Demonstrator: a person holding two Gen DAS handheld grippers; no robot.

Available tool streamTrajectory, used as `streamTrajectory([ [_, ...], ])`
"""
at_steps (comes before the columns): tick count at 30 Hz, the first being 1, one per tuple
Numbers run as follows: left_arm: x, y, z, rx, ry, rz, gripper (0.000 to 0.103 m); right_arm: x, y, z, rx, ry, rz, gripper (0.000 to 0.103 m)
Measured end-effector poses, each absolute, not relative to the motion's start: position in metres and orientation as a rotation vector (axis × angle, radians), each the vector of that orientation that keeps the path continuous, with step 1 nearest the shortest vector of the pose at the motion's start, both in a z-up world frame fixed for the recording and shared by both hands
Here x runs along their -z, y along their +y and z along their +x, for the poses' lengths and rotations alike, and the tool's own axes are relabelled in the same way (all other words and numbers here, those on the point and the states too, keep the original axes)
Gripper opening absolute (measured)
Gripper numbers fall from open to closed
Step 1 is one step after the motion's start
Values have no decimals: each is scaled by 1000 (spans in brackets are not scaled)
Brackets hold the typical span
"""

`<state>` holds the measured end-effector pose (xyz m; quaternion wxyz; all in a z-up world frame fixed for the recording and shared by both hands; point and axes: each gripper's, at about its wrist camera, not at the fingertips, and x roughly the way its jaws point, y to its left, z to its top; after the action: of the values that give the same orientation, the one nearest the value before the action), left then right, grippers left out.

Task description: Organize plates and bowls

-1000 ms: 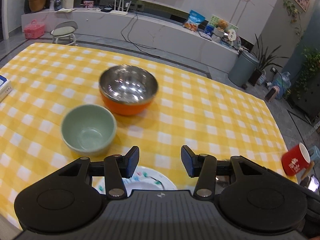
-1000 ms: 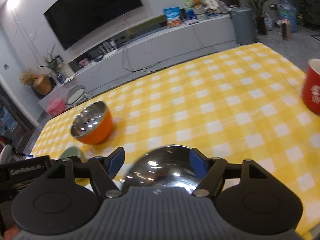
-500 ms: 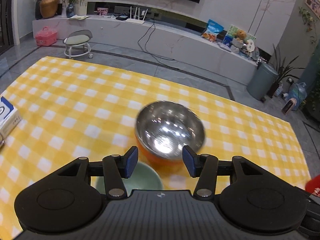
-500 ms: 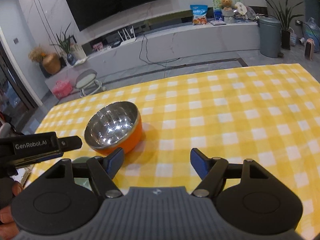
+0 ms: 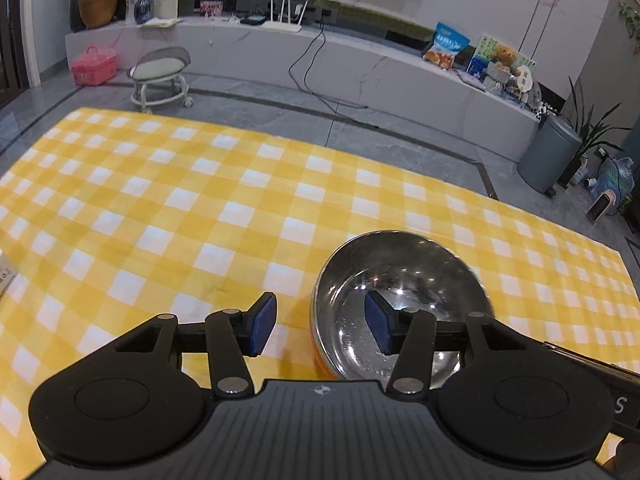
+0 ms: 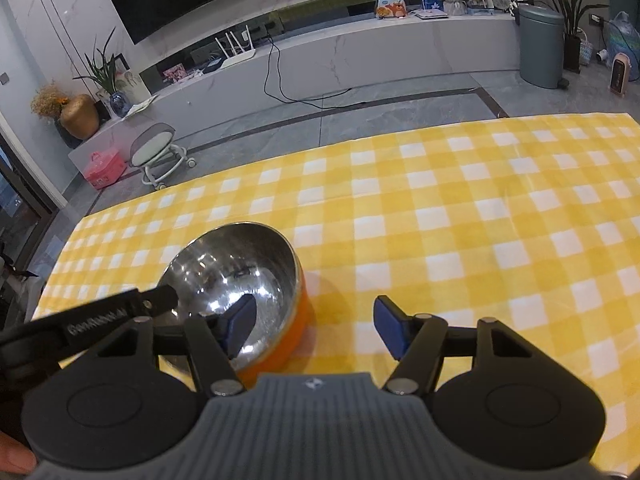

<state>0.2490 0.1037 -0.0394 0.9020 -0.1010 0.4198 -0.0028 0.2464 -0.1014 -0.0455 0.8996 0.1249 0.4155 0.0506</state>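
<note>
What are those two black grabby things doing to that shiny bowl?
A person holds a gripper in each hand over the yellow checked tablecloth. Both are open around opposite sides of the steel-lined orange bowl: the left gripper straddles its left rim, the right gripper its right rim. Neither has closed on it.

Desk covered edge to edge with a yellow-and-white checked cloth, lying flat with faint creases. Directly on the cloth, one round bowl with an orange outside and a shiny steel inside, standing upright, mouth up, toward the near side of the desk; seen also from the right wrist view, left of centre. At the far left edge of the left wrist view, a corner of a white box with print, cut off by the frame.
</note>
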Motion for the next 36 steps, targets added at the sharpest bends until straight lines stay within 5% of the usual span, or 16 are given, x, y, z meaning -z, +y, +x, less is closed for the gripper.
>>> streamTrajectory([
  [4, 48, 106, 253, -1, 889, -226, 58, 54, -92, 254, -100, 873, 219, 53],
  [10, 51, 102, 256, -1, 896, -204, 36, 60, -87, 251, -119, 822, 195, 44],
  [18, 44, 92, 254, -4, 878, -161, 12, 64, -92, 253, -138, 853, 249, 10],
  [36, -23, 48, 200, 123, 790, -94, 0, 7, -114, 188, -163, 796, 252, 0],
])
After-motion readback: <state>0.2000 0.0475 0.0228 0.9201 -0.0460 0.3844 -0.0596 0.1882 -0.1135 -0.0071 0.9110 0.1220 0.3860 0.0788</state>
